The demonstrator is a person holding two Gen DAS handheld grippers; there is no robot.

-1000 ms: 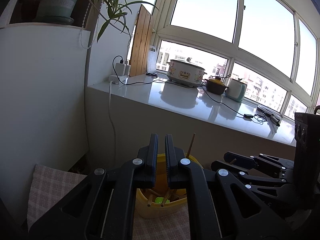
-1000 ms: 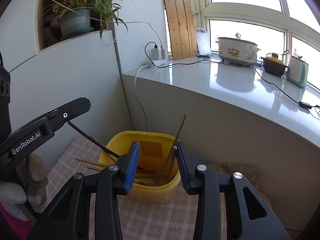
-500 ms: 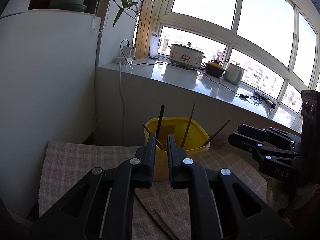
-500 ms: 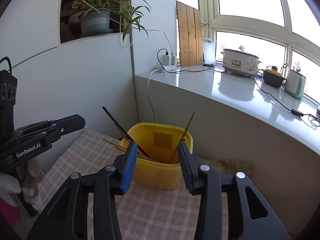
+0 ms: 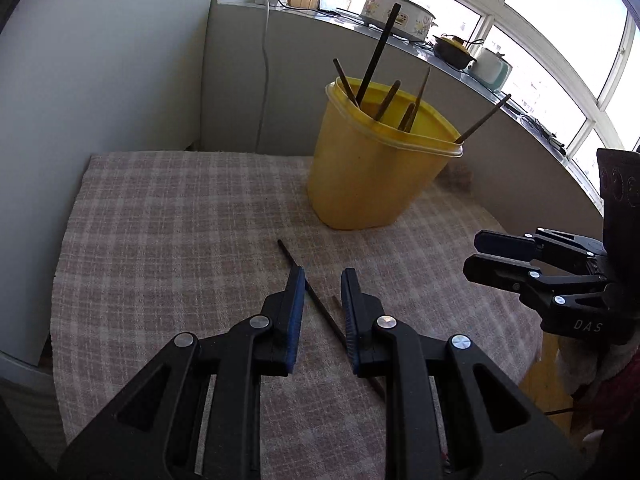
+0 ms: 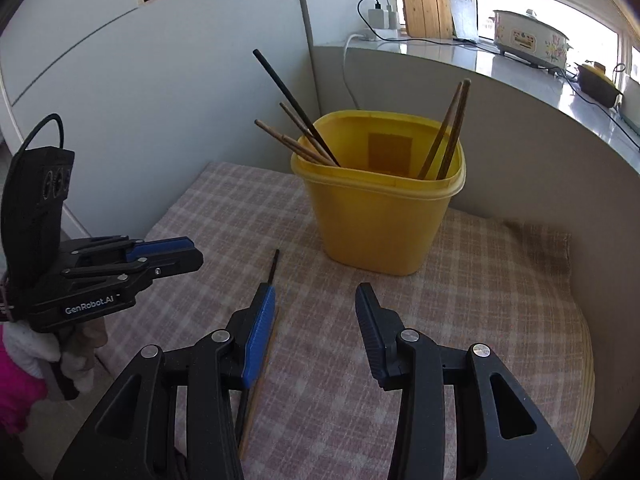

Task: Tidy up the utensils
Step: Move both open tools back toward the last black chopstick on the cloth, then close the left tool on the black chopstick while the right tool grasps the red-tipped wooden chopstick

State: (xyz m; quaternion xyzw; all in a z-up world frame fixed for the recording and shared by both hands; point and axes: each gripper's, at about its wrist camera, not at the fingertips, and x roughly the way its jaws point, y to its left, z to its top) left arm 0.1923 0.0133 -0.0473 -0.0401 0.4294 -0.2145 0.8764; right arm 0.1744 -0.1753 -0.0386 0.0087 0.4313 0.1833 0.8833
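Bright window daylight, glare, fisheye-warped dark edges.

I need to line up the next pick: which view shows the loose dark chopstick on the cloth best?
The left wrist view: the dark chopstick runs between the opening left jaws, mostly exposed. The right wrist view shows only its tip; the right gripper's finger hides the rest.

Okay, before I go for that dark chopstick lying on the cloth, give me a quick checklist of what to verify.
1. Dark chopstick lies flat on the checked cloth: ok.
2. It sits between the left gripper jaws, which are opening: ok.
3. Pads pressing on it: not ok, no grip yet.
4. Right gripper open, nothing between its jaws: ok.
5. Yellow bin upright with room for more: ok.
6. Second, lighter stick beside the dark one, touching or apart: cannot tell.
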